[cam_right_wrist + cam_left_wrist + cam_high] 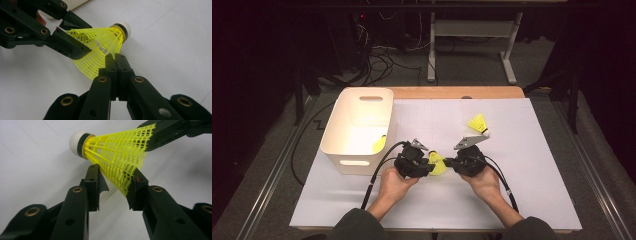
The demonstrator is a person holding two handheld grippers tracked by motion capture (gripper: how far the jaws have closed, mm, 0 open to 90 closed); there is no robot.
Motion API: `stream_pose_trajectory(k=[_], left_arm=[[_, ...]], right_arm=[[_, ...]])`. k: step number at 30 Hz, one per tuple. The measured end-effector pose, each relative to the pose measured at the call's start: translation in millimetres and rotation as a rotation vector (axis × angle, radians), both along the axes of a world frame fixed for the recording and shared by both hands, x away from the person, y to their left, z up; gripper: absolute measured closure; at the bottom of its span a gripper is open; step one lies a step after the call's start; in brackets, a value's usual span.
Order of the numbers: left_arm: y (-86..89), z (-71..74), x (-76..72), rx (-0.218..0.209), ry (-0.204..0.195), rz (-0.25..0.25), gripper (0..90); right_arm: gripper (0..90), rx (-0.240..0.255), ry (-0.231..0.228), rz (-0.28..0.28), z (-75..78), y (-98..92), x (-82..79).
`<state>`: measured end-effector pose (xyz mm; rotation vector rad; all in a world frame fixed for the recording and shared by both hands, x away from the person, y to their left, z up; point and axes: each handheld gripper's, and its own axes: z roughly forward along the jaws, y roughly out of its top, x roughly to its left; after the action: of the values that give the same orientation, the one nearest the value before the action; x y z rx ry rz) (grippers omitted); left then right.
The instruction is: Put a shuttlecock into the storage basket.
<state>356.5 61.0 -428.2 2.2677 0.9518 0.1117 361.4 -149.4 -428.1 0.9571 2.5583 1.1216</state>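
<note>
Pinching the yellow shuttlecock [438, 164] by its skirt edge, right gripper [451, 162] holds it just above the white table [532, 165]. Left gripper [428, 167] jaws straddle the skirt, apparently touching both sides.

Dark olive sleeves [357, 225] cover both forearms. Each black left tool [432, 167] and right tool [447, 162] carries a grey three-cornered plate, brass-ringed pivots and a trailing black cable [379, 172].
</note>
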Motion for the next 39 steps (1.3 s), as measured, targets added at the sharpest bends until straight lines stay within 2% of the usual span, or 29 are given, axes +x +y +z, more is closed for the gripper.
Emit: stream_pose_trajectory(k=[6,12,17,21,26,33,39], left_arm=[[-0.3,1.2,-0.1,0.024,-0.003,0.003,76.1],[-3.2,4.7,0.0,0.057,-0.024,-0.001,85.4],[-7.2,8.2,1.6,0.068,-0.033,0.007,88.5],[-10.2,7.6,5.1,0.077,-0.021,0.019,89.3],[-14.8,10.4,6.6,0.092,-0.017,0.019,89.6],[-22.5,16.4,7.1,0.115,-0.02,0.024,89.6],[-24.5,12.6,11.5,0.129,-0.009,0.038,89.7]], right_arm=[[90.0,0.006,0.009,-0.001,-0.9,0.1,-0.4],[90.0,0.004,0.006,0.004,-0.8,-0.3,-1.1],[90.0,0.012,0.01,-0.005,0.1,-3.4,-1.6],[87.1,0.011,0.004,-0.009,0.1,-5.6,-2.7],[78.3,0.016,-0.008,-0.008,2.4,-7.4,-5.7],[57.5,0.037,-0.046,-0.014,4.3,-14.8,-13.6],[50.5,0.067,-0.075,-0.019,6.5,-26.8,-18.3]])
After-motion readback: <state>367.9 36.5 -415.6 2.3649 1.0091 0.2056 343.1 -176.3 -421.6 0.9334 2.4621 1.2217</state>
